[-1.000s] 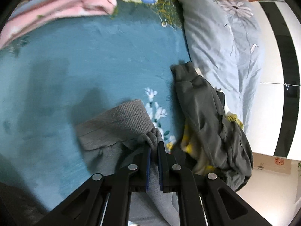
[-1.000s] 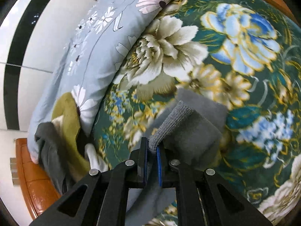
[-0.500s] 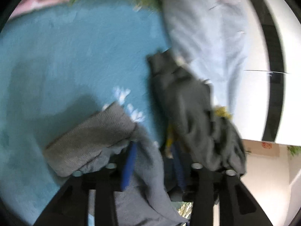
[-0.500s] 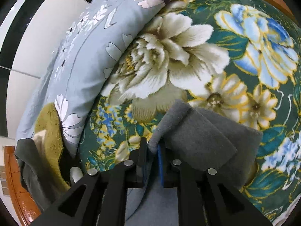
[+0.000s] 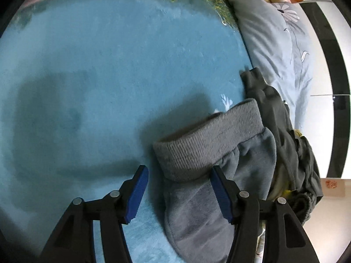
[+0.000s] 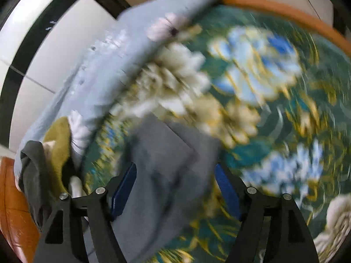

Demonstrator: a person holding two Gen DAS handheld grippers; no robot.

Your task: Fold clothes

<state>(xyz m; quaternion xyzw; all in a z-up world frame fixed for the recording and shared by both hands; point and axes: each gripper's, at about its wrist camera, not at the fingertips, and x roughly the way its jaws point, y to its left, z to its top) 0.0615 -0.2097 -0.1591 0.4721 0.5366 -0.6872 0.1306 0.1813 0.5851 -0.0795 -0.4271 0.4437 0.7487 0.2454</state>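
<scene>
both hand-held grippers, left (image 5: 178,191) and right (image 6: 175,191), gape apart, gripping nothing. the grey sweatpants (image 5: 210,171) lie folded on the bed (image 5: 109,65) near its pillow-side edge (soft, light, floppy) — best pinched at the thick ribbed cuff (image 5: 208,140).

A teal blanket (image 5: 109,65) with big flowers covers the bed, a pale blue floral quilt (image 5: 274,32) alongside.
</scene>
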